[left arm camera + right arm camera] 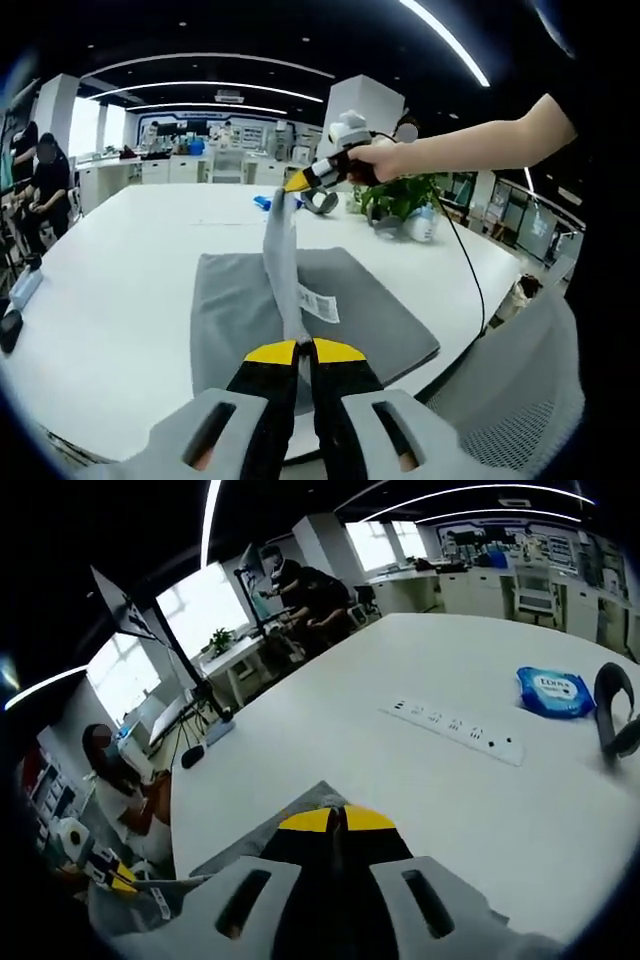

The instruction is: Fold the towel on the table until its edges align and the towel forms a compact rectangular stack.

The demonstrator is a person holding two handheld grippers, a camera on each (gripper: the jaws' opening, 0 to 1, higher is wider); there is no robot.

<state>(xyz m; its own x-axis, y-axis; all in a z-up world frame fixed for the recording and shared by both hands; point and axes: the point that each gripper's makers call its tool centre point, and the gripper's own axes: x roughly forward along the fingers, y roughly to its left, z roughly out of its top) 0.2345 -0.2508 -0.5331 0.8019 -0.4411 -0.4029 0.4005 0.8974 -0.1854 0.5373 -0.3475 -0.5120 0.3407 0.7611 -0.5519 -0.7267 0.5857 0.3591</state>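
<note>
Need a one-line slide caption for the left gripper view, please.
Both grippers, left and right, lift a pinched ridge of the grey towel above the white table.

- In the left gripper view, the grey cloth towel (330,300) lies on the white round table (120,290), near the table's front edge.
- The left gripper (304,350) stands at the towel's near edge, jaws pressed together on a fold of it.
- From there a strip of towel rises to the right gripper (293,184), held above the towel's far edge — jaws pinched on the cloth.
- A green potted plant (395,195) stands behind the towel, to the right.
- In the right gripper view, the white power strip (458,732) lies on the table beyond the towel — the blue wipes packet (556,691) behind it, to the right.
</note>
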